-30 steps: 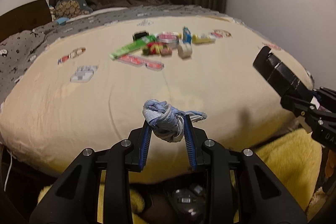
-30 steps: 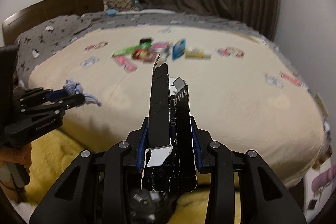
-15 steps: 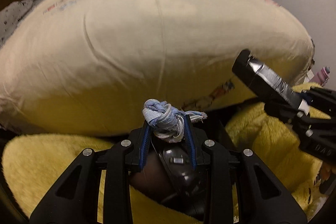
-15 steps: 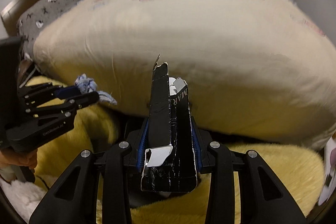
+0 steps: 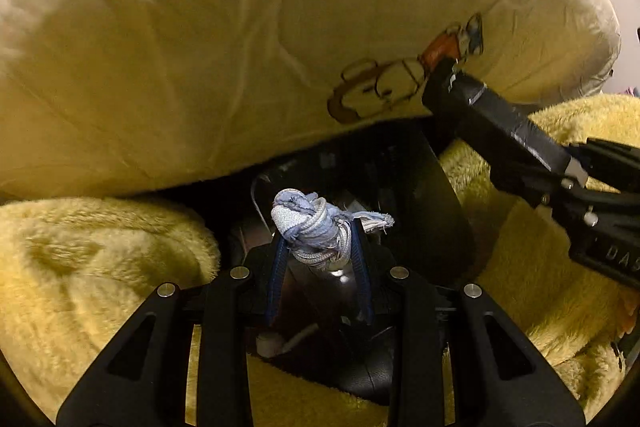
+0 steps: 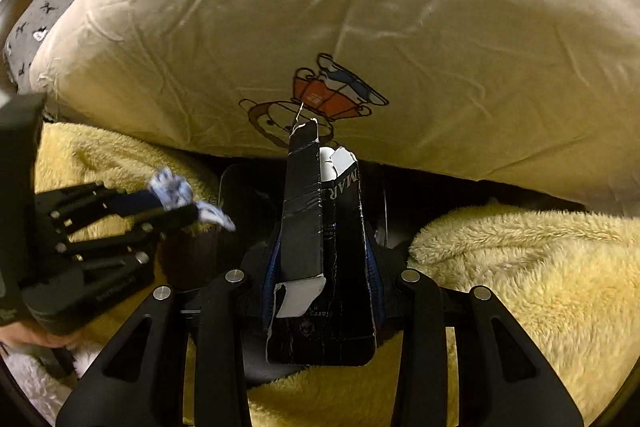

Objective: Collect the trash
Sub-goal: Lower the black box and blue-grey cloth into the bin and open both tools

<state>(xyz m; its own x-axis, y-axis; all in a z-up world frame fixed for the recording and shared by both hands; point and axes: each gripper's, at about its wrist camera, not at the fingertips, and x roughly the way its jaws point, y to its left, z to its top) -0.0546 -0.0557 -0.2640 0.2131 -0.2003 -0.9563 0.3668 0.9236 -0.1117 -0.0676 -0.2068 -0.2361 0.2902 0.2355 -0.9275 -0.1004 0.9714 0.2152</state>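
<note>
My left gripper (image 5: 318, 239) is shut on a knotted blue-and-white rag (image 5: 308, 223) and holds it over a dark bin opening (image 5: 400, 187) at the foot of the bed. My right gripper (image 6: 324, 255) is shut on a torn black carton (image 6: 320, 247) and holds it upright over the same dark bin (image 6: 248, 187). The carton (image 5: 492, 123) also shows at the right of the left wrist view. The rag (image 6: 176, 191) and left gripper (image 6: 176, 207) show at the left of the right wrist view. The bin's contents are dim.
The cream bedspread (image 5: 200, 47) hangs down just behind the bin, with a cartoon print (image 6: 316, 99). Fluffy yellow blanket (image 5: 92, 259) surrounds the bin on both sides (image 6: 532, 267). A grey patterned sheet (image 6: 52, 11) lies at far left.
Both grippers have tilted down from the bed top to the dark bin at the bed's foot. The trash pile on the bed has left view. Both still hold their items.
</note>
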